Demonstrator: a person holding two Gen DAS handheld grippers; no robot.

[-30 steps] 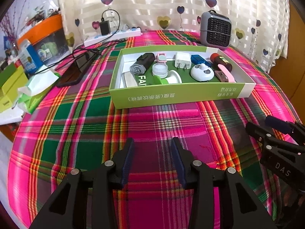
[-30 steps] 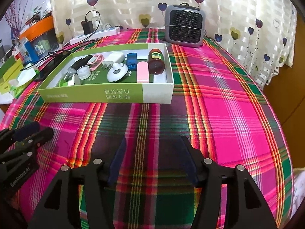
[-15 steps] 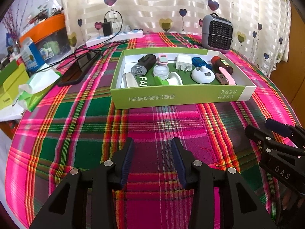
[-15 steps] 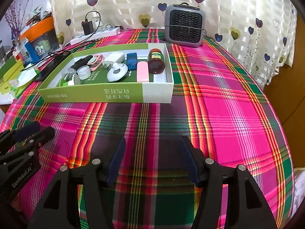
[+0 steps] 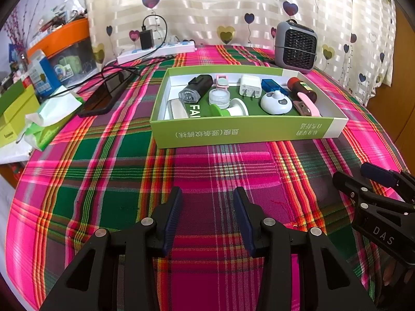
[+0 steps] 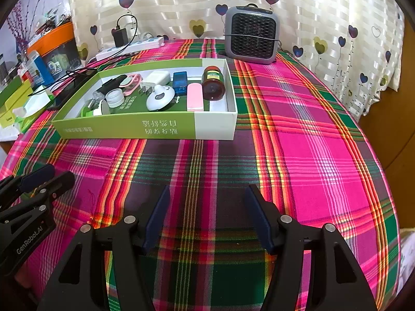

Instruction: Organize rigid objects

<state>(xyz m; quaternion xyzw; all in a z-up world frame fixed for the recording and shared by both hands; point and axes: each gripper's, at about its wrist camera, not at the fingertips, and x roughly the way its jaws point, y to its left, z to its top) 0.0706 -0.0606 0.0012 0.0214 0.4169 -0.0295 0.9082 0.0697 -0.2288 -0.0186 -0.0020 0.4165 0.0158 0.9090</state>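
A shallow green-and-white box (image 5: 243, 132) sits mid-table on the plaid cloth. It holds a black flashlight (image 5: 197, 88), a white plug (image 5: 249, 85), a clear jar (image 5: 219, 97), a white round device (image 5: 276, 101), a brown bottle (image 5: 302, 88) and a pink clip (image 5: 308, 103). My left gripper (image 5: 207, 190) is open over bare cloth in front of the box, nothing between its fingers. My right gripper (image 6: 208, 188) is open too, wider, also with nothing in it, and shows at the right edge of the left wrist view (image 5: 351, 171). The right wrist view shows the box (image 6: 145, 128) from its right end.
A grey heater (image 5: 295, 48) stands behind the box. A power strip (image 5: 155, 50) with cables and a dark phone (image 5: 103, 97) lie at the back left. A tissue pack (image 5: 49, 119) and yellow-green boxes (image 5: 13, 119) crowd the left edge. The table drops off at the right.
The right gripper's jaws stand slightly wider than before. Neither hand has moved, and nothing in the box has shifted.
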